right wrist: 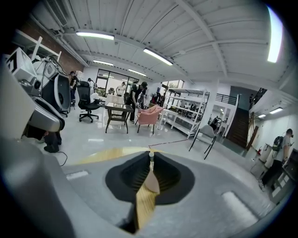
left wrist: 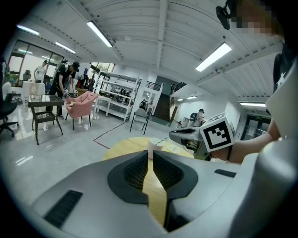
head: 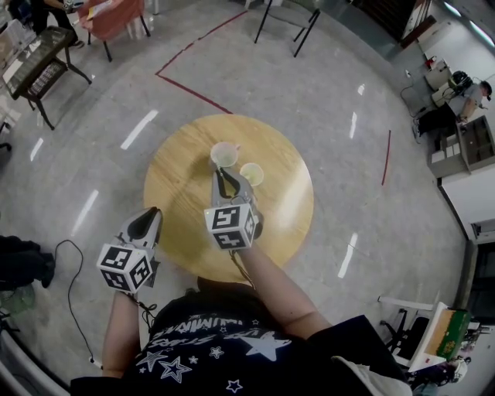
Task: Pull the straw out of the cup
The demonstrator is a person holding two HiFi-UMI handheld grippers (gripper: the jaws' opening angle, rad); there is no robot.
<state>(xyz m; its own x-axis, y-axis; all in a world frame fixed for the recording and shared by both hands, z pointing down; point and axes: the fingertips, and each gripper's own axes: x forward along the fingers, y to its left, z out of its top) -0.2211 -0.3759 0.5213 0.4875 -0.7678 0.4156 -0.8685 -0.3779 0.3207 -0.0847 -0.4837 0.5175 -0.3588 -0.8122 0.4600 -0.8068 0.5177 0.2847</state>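
A white paper cup point(head: 224, 155) stands on the round wooden table point(head: 182, 203), with a second, lower cup point(head: 251, 174) just right of it. My right gripper point(head: 224, 173) reaches to the near rim of the first cup. In the right gripper view its jaws are pinched on the thin pale straw point(right wrist: 151, 157) at their tips, with the cup point(right wrist: 152, 184) showing below between them. My left gripper point(head: 153, 212) hovers at the table's left edge, jaws together with nothing in them. The left gripper view shows the cup point(left wrist: 154, 145) and the right gripper point(left wrist: 173, 135) ahead.
A red tape line point(head: 193, 93) crosses the floor behind the table. A dark table point(head: 39, 66) and a pink chair point(head: 116, 19) stand far left, a folding chair point(head: 286, 19) behind. A cable point(head: 69, 286) lies on the floor at left.
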